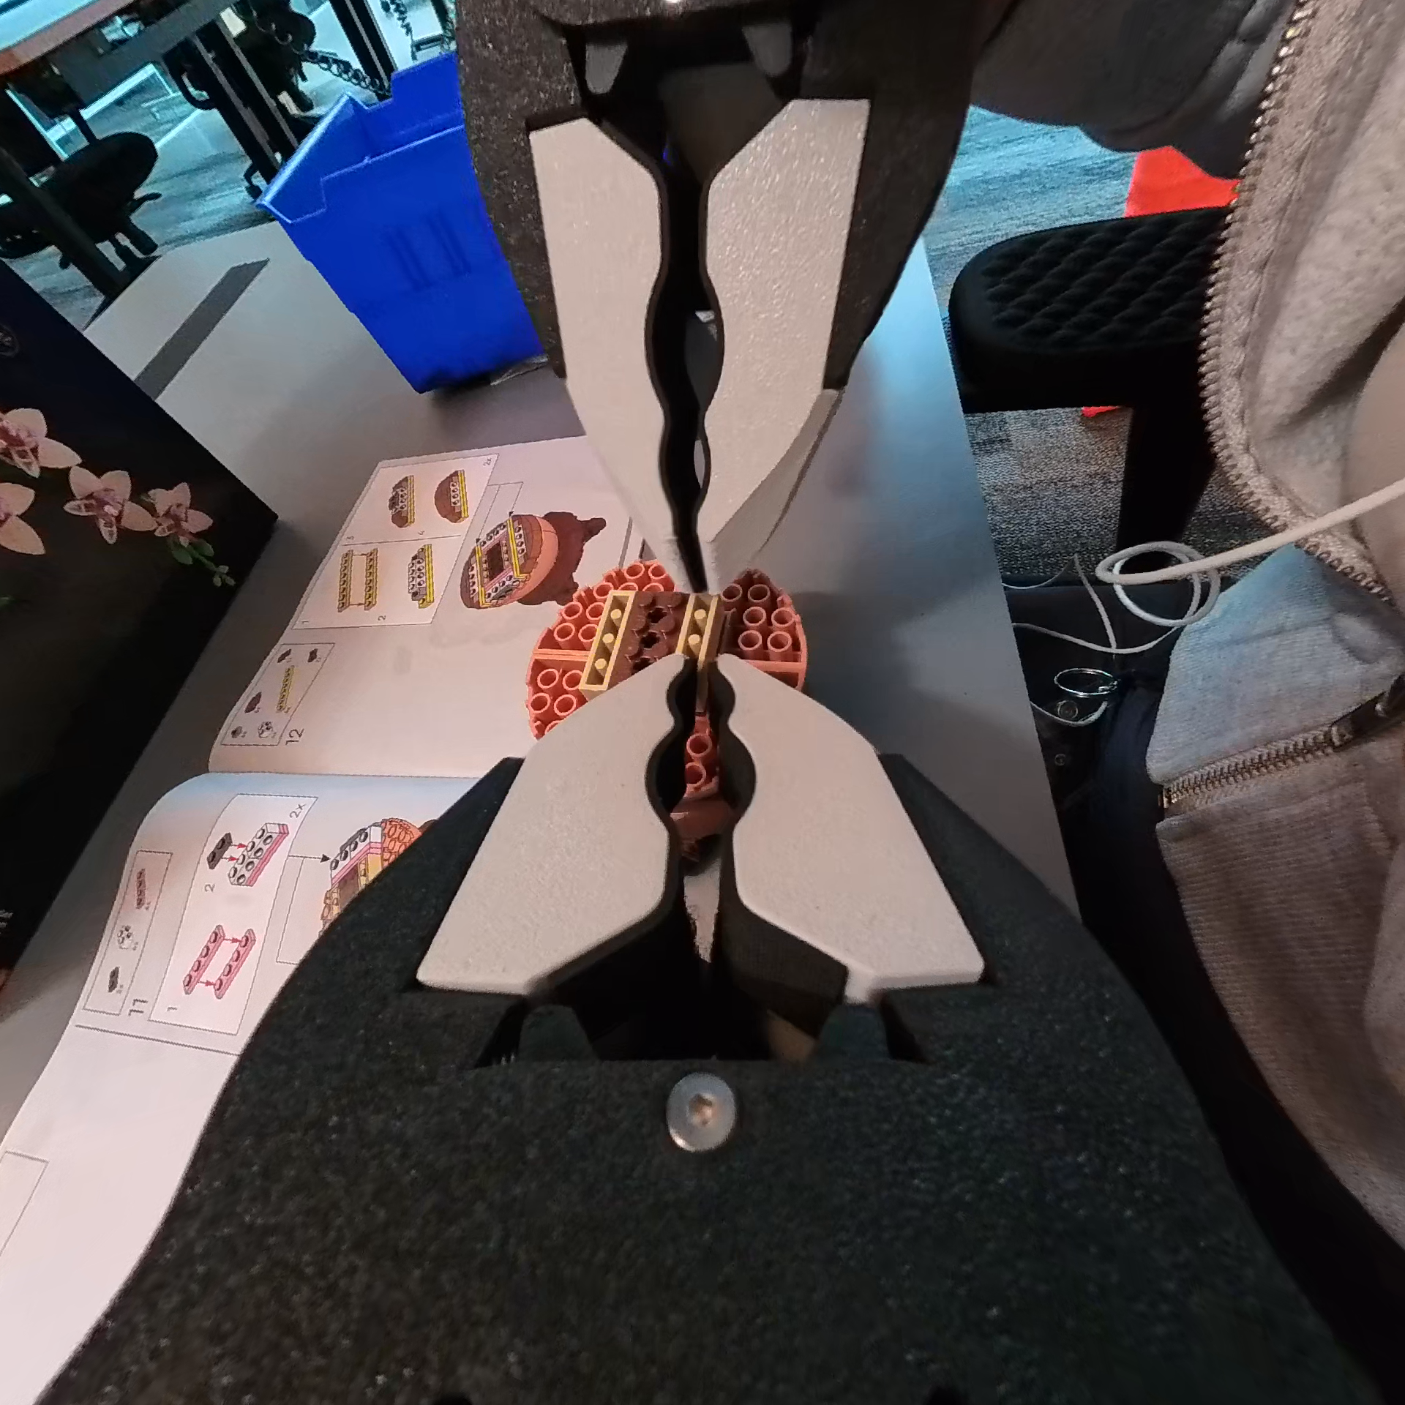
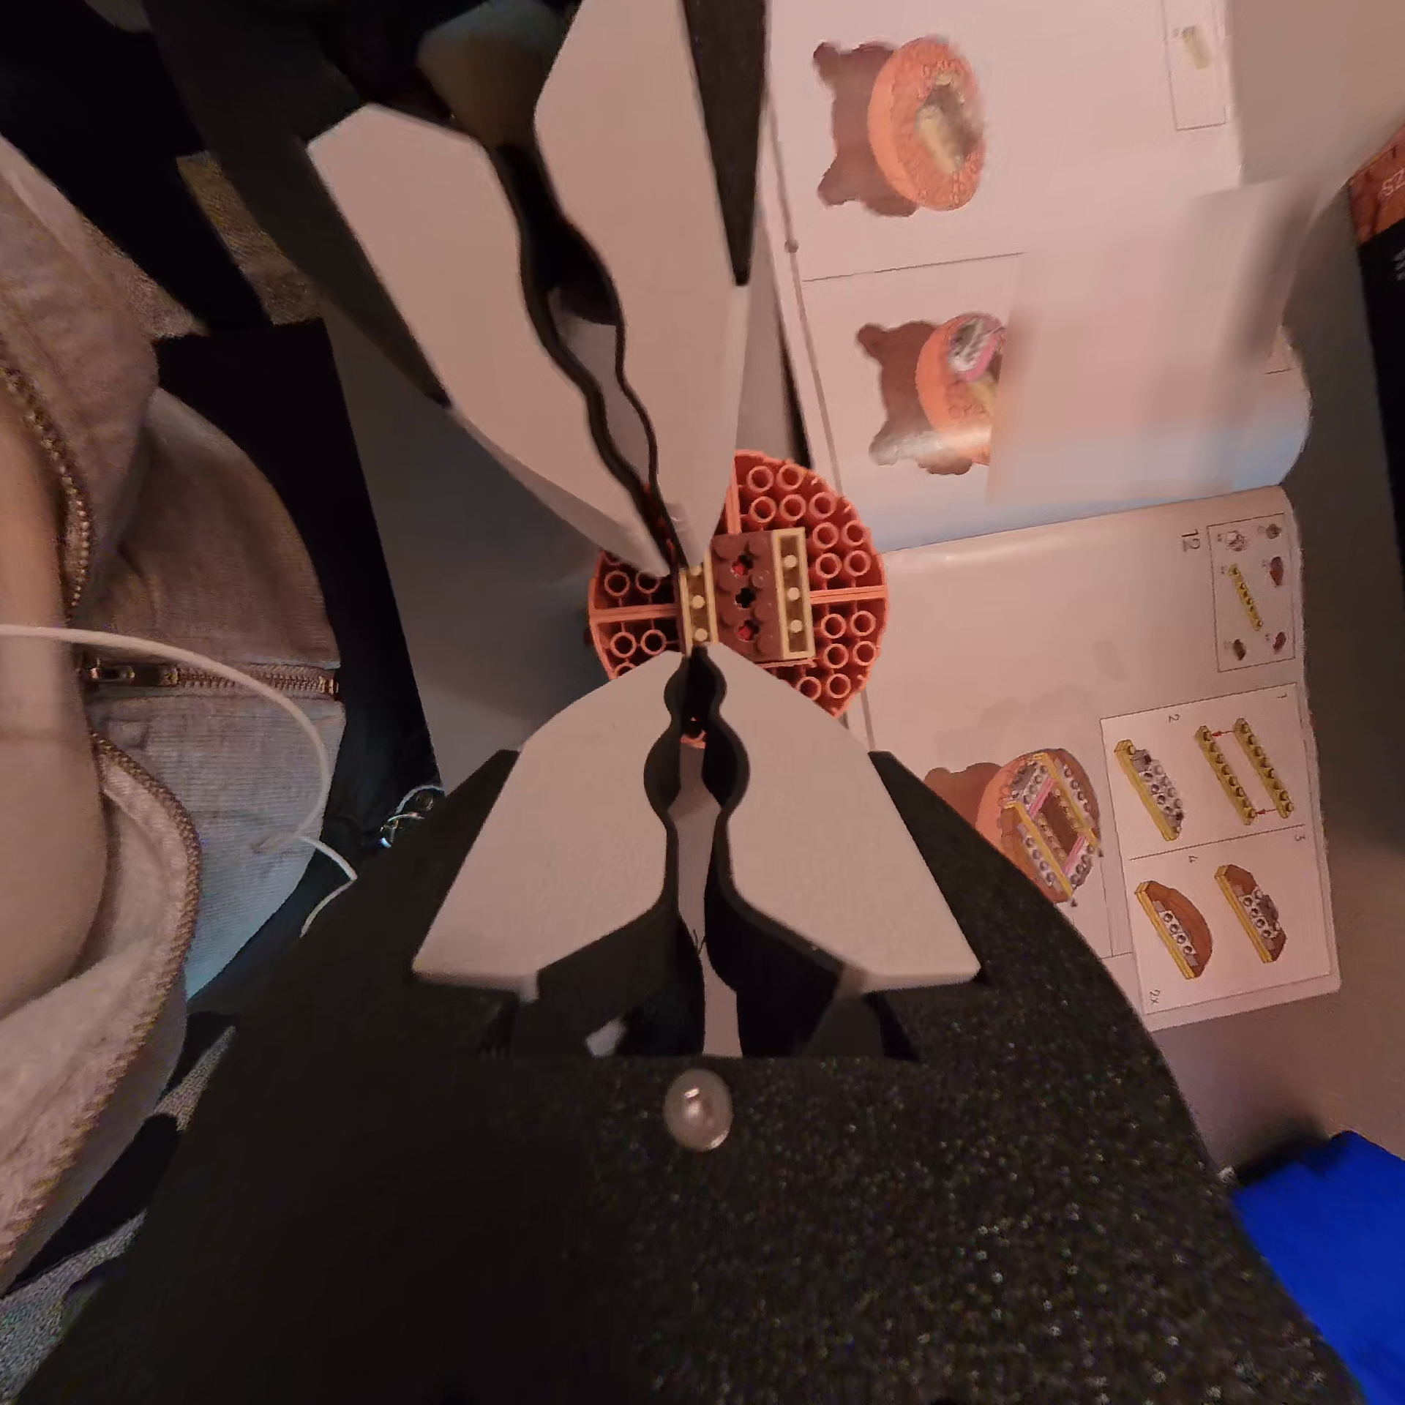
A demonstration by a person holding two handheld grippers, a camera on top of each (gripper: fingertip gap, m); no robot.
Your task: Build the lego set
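A round salmon lego disc (image 1: 768, 631) faces me with its tubes showing. On it sit a brown block (image 1: 654, 627) and two tan bricks, one on the left (image 1: 608, 646) and one on the right (image 1: 699, 627). My left gripper (image 1: 698, 673) is shut, and its tips pinch the near end of the right tan brick. My right gripper (image 1: 696, 578) comes from the opposite side, shut on the far end of that same brick. In the right wrist view the disc (image 2: 829, 532), the pinched tan brick (image 2: 698, 608), my right gripper (image 2: 696, 660) and the left gripper (image 2: 673, 566) show the same hold.
An open instruction booklet (image 1: 426, 578) lies on the grey table (image 1: 912, 532), also in the right wrist view (image 2: 1064, 608). A black box with flower pictures (image 1: 91, 532) stands left, a blue bin (image 1: 410, 228) behind. A person in a grey zip hoodie (image 1: 1308, 380) and a black chair (image 1: 1079, 304) are right. My two grippers' fingertips are within a few centimetres of each other.
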